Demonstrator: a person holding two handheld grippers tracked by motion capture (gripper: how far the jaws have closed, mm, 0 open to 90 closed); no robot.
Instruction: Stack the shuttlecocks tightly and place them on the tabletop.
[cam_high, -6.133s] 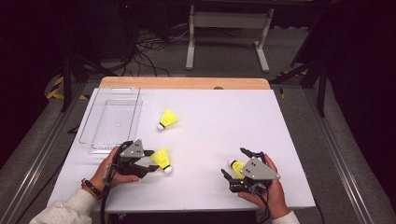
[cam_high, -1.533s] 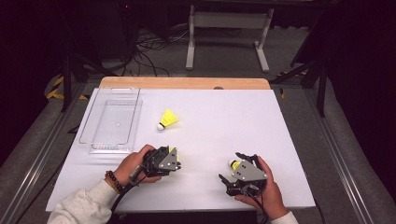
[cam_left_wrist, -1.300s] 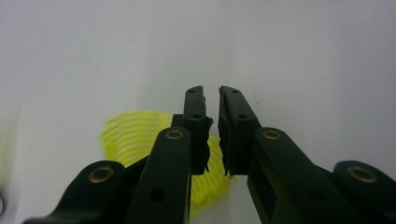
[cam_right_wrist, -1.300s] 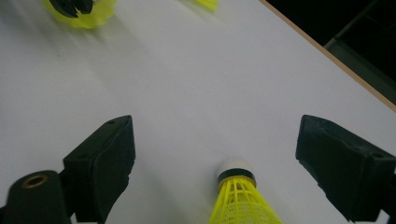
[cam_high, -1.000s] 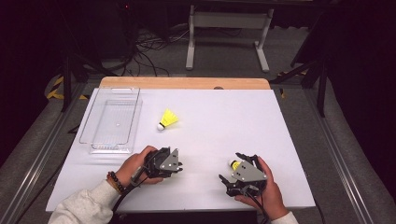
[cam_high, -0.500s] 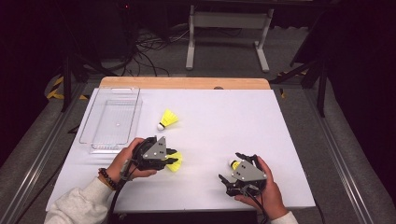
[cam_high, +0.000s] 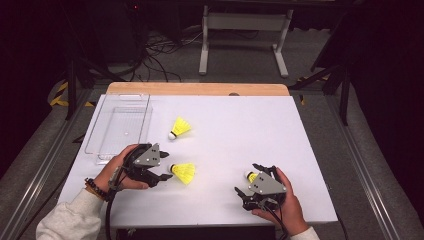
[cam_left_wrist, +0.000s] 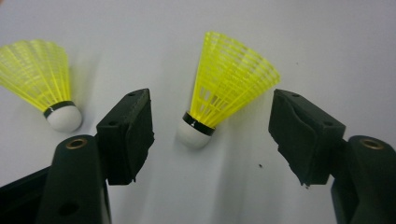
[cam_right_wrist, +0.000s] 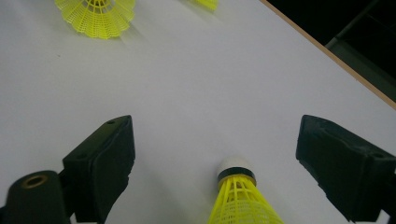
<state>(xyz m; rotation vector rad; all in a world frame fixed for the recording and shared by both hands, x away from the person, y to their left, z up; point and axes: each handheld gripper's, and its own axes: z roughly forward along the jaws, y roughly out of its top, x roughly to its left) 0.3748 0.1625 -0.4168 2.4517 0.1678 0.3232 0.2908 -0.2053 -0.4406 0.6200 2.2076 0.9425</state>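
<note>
Three shuttlecocks (cam_high: 183, 172) lie on the table (cam_high: 240, 120), tray (cam_high: 120, 125) far-left.

dark room | grey floor (cam_high: 240, 60) | white table (cam_high: 240, 125) | metal stand (cam_high: 245, 22)

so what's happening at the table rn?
A person works two handheld grippers among three yellow shuttlecocks on a white table. The left gripper is open around the near-left shuttlecock, not clamped. The right gripper is open with a shuttlecock lying between its jaws. A third shuttlecock lies beside the clear tray.
</note>
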